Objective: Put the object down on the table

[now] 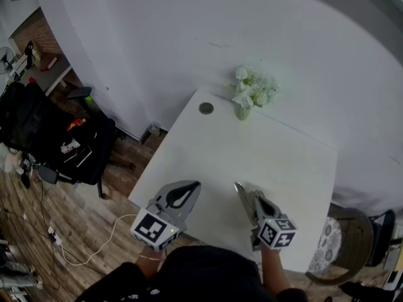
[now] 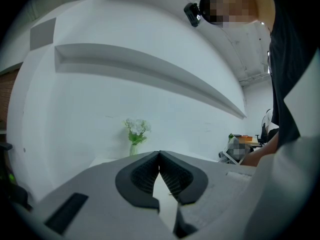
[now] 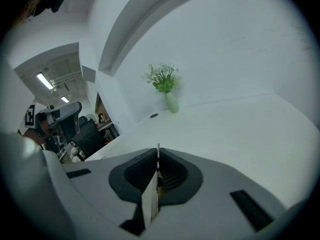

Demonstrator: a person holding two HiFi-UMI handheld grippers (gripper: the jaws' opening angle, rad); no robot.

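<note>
My right gripper [image 1: 247, 201] hovers over the near part of the white table [image 1: 277, 162], its jaws shut on a thin flat card. The card [image 3: 150, 195] stands on edge between the dark pads and sticks out a little past the fingertips [image 1: 240, 192]. In the right gripper view, the right gripper [image 3: 158, 156] points towards the vase at the far edge. My left gripper [image 1: 189, 190] is beside it, over the table's near left edge. In the left gripper view, the left gripper [image 2: 159, 156] has its pads touching at the tips, with nothing between them.
A small vase of white flowers [image 1: 252, 93] stands at the table's far edge, with a round grey cap [image 1: 206, 108] set in the tabletop to its left. Off the table are a black chair [image 1: 63, 143] and floor cables at left and a round stool [image 1: 343, 244] at right.
</note>
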